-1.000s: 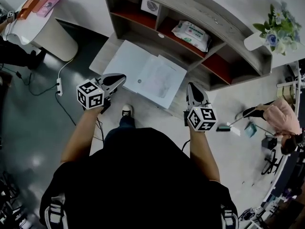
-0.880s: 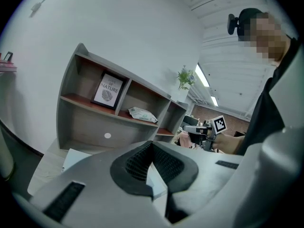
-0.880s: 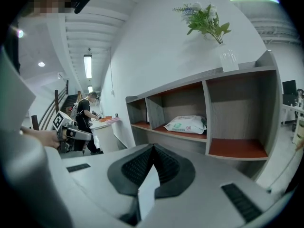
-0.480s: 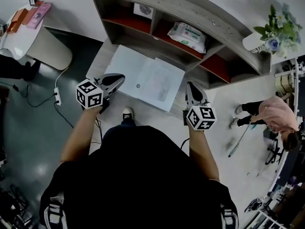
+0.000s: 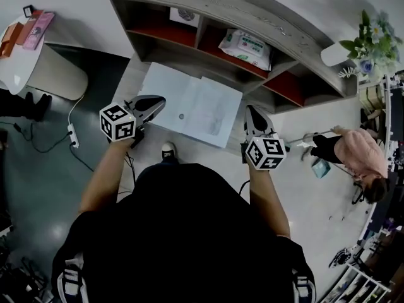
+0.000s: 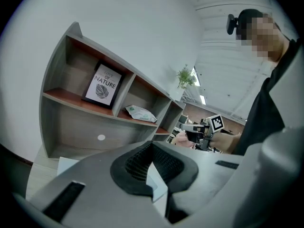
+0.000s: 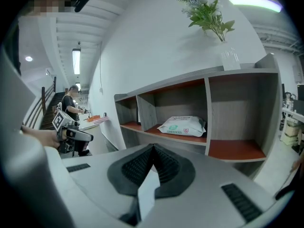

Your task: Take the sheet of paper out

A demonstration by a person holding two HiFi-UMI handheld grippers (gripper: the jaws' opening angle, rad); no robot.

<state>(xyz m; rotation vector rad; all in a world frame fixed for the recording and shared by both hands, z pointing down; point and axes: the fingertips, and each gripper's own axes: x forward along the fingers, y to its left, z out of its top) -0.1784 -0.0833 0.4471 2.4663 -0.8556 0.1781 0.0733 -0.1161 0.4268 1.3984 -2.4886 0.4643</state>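
A large white sheet of paper (image 5: 192,106) hangs spread in front of the grey shelf unit (image 5: 221,5), between my two grippers. My left gripper (image 5: 159,101) is shut on the sheet's left edge. In the left gripper view a white sliver of paper (image 6: 156,186) sticks out from the closed pads of that gripper (image 6: 152,172). My right gripper (image 5: 250,110) is shut on the sheet's right edge. The right gripper view shows the same kind of sliver of paper (image 7: 147,191) pinched in that gripper (image 7: 153,170). A small dark dot marks the sheet near its middle.
The shelf unit holds a framed picture (image 5: 183,16) and a packet of wipes (image 5: 246,41) on red-brown boards. A vase of flowers (image 5: 369,43) stands at its right end. A person in pink (image 5: 353,153) is on the floor at right. A round white table (image 5: 31,55) stands left.
Both grippers and the sheet have shifted slightly with the view, and the shelf now sits further left in the picture. The person in pink has moved about at the right.
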